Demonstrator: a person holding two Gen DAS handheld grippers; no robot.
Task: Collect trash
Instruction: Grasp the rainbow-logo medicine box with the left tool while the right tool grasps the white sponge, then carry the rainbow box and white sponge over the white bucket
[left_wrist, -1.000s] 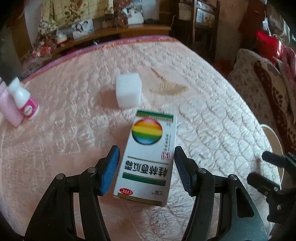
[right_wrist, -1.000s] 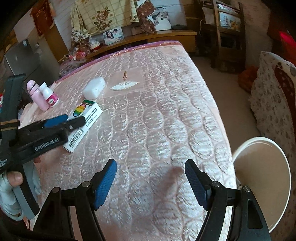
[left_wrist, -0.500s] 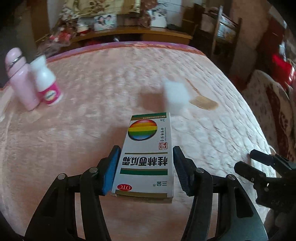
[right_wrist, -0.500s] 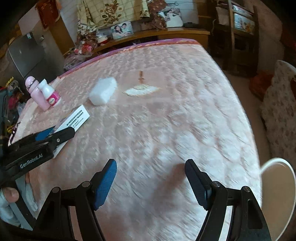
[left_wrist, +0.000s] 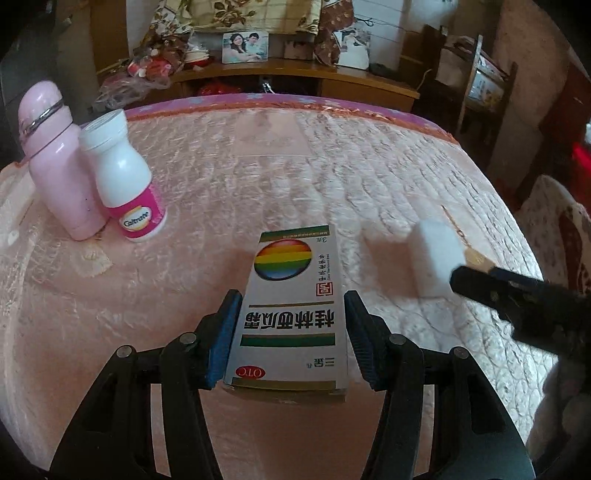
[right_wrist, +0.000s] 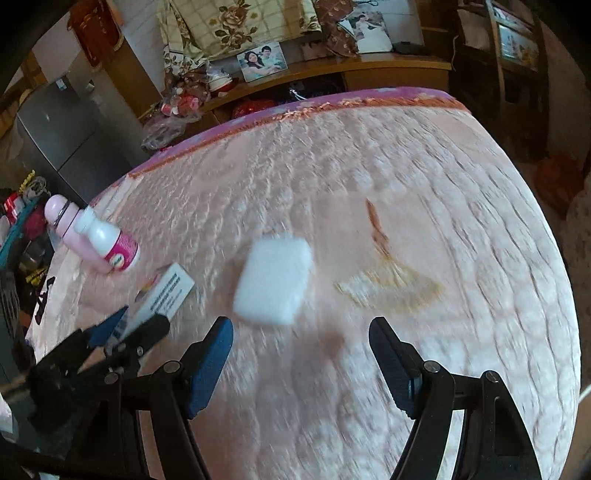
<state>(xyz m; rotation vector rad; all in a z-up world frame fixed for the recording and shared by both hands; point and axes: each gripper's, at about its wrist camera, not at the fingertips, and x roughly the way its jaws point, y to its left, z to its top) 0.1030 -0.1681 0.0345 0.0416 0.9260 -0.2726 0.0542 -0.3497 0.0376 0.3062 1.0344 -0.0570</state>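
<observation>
A white medicine box (left_wrist: 291, 314) with a rainbow circle lies on the pink quilted table (left_wrist: 258, 177). My left gripper (left_wrist: 291, 332) has its blue pads against both long sides of the box and is shut on it. The box also shows in the right wrist view (right_wrist: 166, 295). A white foam block (right_wrist: 273, 280) lies just ahead of my right gripper (right_wrist: 301, 354), which is open and empty. The block also shows in the left wrist view (left_wrist: 434, 258). A small tan hand fan (right_wrist: 391, 288) lies right of the block.
A pink flask (left_wrist: 55, 162) and a white pill bottle with a pink label (left_wrist: 123, 181) stand at the table's left. A wooden sideboard (left_wrist: 295, 74) with a framed photo runs behind the table. A patterned chair (left_wrist: 561, 229) stands to the right.
My left gripper has closed its pads onto the box and swung left. My right gripper has moved left and forward, up to the foam block.
</observation>
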